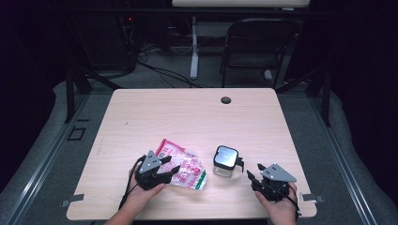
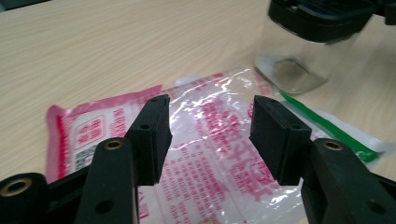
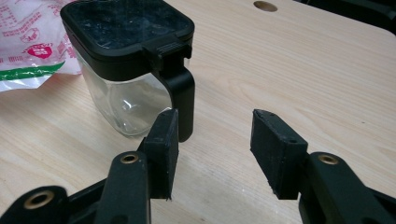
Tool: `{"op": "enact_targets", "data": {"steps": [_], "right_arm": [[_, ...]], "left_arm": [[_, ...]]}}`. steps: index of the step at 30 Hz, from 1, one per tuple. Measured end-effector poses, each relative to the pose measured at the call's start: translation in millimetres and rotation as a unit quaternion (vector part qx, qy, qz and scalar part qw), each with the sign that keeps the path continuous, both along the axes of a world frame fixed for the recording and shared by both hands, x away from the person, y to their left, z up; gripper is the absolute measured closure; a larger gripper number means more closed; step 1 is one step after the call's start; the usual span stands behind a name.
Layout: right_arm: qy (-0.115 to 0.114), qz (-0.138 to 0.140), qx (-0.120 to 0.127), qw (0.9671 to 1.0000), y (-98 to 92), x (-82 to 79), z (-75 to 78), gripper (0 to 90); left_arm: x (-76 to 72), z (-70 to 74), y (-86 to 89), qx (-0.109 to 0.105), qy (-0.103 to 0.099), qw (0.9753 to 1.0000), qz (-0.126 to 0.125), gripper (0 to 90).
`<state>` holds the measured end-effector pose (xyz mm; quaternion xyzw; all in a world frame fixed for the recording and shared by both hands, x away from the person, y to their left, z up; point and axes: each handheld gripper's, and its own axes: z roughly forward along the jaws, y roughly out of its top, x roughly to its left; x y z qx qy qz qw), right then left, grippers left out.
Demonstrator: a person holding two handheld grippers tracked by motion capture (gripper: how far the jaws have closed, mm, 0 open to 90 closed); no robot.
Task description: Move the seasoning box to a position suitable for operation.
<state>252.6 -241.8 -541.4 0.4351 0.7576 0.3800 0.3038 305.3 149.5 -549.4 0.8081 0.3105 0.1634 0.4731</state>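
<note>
Packet: we saw a clear plastic packet [image 1: 184,167] with pink print and a green strip lying flat on the table [image 1: 187,117], towards the near edge and left of centre.
Packet up close: in the left gripper view the packet [image 2: 219,154] lay under and between the jaws, its green strip on the far right side.
Left gripper: our left gripper [image 1: 170,165] sat at the packet's near-left edge with jaws spread apart and nothing between them; whether the tips touched the film we could not tell.
Jar: a clear glass jar [image 1: 225,161] with a black lid and a black handle stood upright just to the right of the packet.
Jar up close: in the right gripper view the jar [image 3: 133,60] stood ahead and left, its handle facing the jaws.
Right gripper: our right gripper [image 1: 253,172] was near the jar's handle side, jaws held wide, gripping nothing.
Table detail: a round hole [image 1: 226,100] sat near the far edge.
</note>
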Motion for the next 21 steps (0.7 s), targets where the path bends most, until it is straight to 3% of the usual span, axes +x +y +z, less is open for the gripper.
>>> {"op": "enact_targets", "data": {"steps": [10, 17, 21], "right_arm": [[0.005, 0.002, 0.025, 0.9997, -4.9, 2.8, -3.5, 51.4], [0.011, 0.013, 0.016, 0.9997, 5.7, 9.4, -5.5, 50.6], [0.020, 0.020, 0.021, 0.9994, 6.6, 14.4, -8.2, 52.2]], "left_arm": [[-2.4, 1.0, 0.5, -0.009, 0.009, 0.9999, 0.003, 49.5], [-5.9, 3.6, 9.8, -0.010, 0.003, 0.9996, 0.026, 45.8], [-7.0, 4.2, 13.4, -0.021, 0.005, 0.9996, 0.019, 50.0]]}}
